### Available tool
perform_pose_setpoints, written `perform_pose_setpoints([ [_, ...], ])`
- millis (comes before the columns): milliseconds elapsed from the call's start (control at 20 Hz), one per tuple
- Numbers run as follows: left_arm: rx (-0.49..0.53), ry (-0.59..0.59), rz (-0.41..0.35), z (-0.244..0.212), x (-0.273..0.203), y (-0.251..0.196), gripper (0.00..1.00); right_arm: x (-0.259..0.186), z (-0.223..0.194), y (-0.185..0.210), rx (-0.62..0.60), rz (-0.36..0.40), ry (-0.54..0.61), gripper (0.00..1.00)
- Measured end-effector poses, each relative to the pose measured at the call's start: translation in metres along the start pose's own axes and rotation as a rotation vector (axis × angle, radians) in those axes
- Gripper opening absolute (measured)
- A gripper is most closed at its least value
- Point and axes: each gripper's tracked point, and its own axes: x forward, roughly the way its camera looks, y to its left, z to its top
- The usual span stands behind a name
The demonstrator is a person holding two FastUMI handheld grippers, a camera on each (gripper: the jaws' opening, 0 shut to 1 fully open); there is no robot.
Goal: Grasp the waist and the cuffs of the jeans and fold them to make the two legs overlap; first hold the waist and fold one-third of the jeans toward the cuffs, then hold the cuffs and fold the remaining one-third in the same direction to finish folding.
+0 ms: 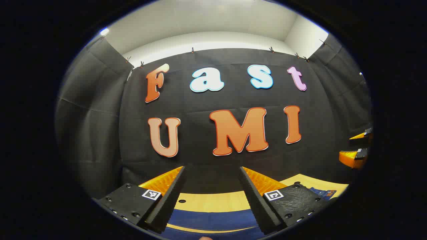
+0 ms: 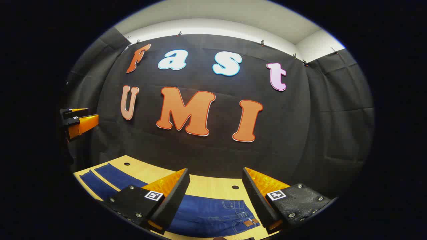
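Left jaws: I see my left gripper (image 1: 211, 193) spread wide, nothing between the 2 fingers, hanging above the worktop (image 1: 213, 201) and touching nothing.
Right jaws: my right gripper (image 2: 216, 196) is just as wide apart and empty, held clear above the jeans (image 2: 206, 213).
Other views of them: the left gripper also shows at the left edge of the right gripper view, the right gripper at the right edge of the left gripper view, both raised and well apart.
Jeans, position: dark blue denim lies flat on the pale wooden worktop, the waist (image 2: 245, 216) under my right gripper, the 2 legs (image 2: 110, 178) running side by side toward the left gripper, not yet overlapped.
Jeans, handling: I judge them soft and floppy but fairly heavy for cloth; denim drags and will sag between 2 holds, not slippery, not fragile.
Where to grip: I would pinch the thick waistband at its near edge with the right, a cuff hem with the left, biting through the full layer.
Task state: by my reading, no fold begun.
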Motion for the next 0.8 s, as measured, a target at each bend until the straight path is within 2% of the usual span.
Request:
perform_pose_setpoints([
  [50, -0.002, -0.004, 0.015, -0.003, -0.002, -0.001, 0.96, 0.005, -0.001, 0.004, 0.003, 0.020, -0.009, 0.94],
  [100, -0.009, 0.000, 0.019, -0.007, -0.004, -0.006, 0.94, 0.009, -0.005, 0.007, 0.005, 0.039, -0.006, 1.00],
  [150, -0.016, 0.006, 0.032, -0.014, -0.002, -0.008, 0.95, 0.012, -0.009, 0.010, 0.005, 0.062, -0.001, 0.94],
  [200, -0.020, 0.008, 0.038, -0.019, -0.002, -0.008, 0.98, 0.016, -0.011, 0.010, -0.002, 0.068, -0.003, 0.94],
  [450, -0.012, 0.027, 0.010, -0.030, 0.010, -0.012, 1.00, 0.023, -0.003, 0.014, 0.001, 0.047, -0.018, 1.00],
  [550, 0.005, 0.025, 0.009, -0.028, 0.016, -0.004, 1.00, 0.025, 0.001, 0.027, 0.029, 0.056, -0.015, 0.94],
  [600, 0.006, 0.014, 0.000, -0.023, 0.021, -0.004, 0.99, 0.025, 0.005, 0.032, 0.033, 0.055, -0.021, 0.97],
  [650, 0.007, 0.011, -0.011, -0.024, 0.023, -0.002, 1.00, 0.027, 0.009, 0.036, 0.035, 0.047, -0.027, 0.94],
  [800, 0.008, 0.006, -0.025, -0.026, 0.029, 0.006, 0.98, 0.028, 0.007, 0.047, 0.051, 0.030, -0.024, 0.94],
])
